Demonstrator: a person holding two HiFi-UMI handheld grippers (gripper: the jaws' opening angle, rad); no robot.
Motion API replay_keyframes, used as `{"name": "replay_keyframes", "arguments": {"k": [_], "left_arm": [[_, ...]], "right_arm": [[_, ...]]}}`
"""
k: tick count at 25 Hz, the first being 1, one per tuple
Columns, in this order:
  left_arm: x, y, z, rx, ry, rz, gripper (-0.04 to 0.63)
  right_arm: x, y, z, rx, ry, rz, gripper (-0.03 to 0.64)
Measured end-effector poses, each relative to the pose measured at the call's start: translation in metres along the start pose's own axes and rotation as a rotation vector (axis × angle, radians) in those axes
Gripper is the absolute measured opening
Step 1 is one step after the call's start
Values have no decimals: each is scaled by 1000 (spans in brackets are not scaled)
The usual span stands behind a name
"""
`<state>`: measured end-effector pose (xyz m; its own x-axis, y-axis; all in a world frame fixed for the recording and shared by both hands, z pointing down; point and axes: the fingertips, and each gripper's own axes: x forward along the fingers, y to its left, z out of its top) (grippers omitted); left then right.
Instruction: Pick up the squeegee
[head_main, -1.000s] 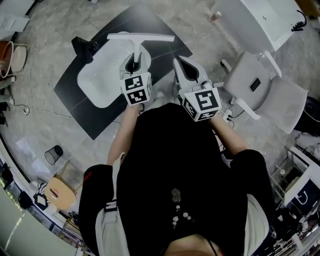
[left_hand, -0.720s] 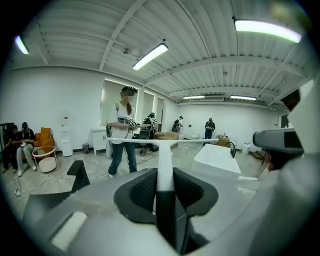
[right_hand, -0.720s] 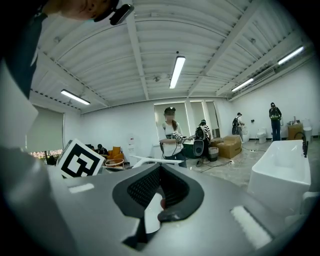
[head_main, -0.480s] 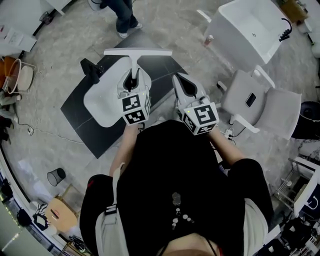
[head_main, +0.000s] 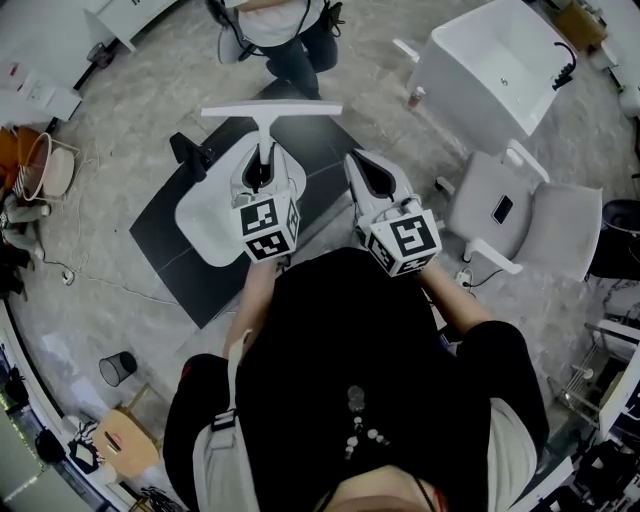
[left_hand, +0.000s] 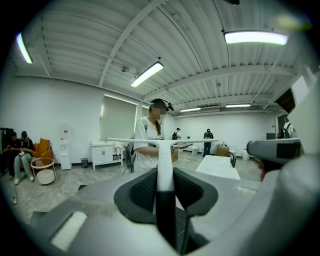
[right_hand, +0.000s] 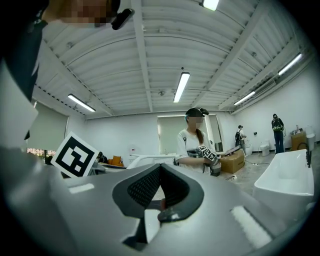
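Observation:
The squeegee (head_main: 270, 110) is white, with a long flat blade across the top and a stem that turns into a black handle. My left gripper (head_main: 262, 178) is shut on that handle and holds it in the air above a white basin (head_main: 205, 215). In the left gripper view the handle (left_hand: 164, 210) runs up between the jaws, and the blade (left_hand: 160, 141) lies level in front of a standing person. My right gripper (head_main: 375, 180) hangs beside it on the right, shut with nothing in it; in its own view the dark pads (right_hand: 150, 187) meet.
A black mat (head_main: 165, 255) lies on the grey floor under the basin. A white tub (head_main: 490, 60) and a grey chair (head_main: 540, 210) stand to the right. A person (head_main: 280, 30) stands just ahead. A small bin (head_main: 117, 368) is at the lower left.
Both grippers have risen, and the squeegee has gone up with the left one. A standing person has come into view ahead.

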<state>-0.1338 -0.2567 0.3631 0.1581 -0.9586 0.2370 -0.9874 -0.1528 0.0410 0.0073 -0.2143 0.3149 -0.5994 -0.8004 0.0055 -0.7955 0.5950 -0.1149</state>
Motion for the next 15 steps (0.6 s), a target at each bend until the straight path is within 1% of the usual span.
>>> {"name": "replay_keyframes", "arguments": {"k": [4, 15], "left_arm": [[-10, -1, 8, 0, -23, 4, 97], [-31, 10, 0, 0, -24, 41, 97]], "right_arm": [[-1, 6, 5, 1, -12, 18, 2], [3, 28, 3, 8, -23, 79, 2]]}}
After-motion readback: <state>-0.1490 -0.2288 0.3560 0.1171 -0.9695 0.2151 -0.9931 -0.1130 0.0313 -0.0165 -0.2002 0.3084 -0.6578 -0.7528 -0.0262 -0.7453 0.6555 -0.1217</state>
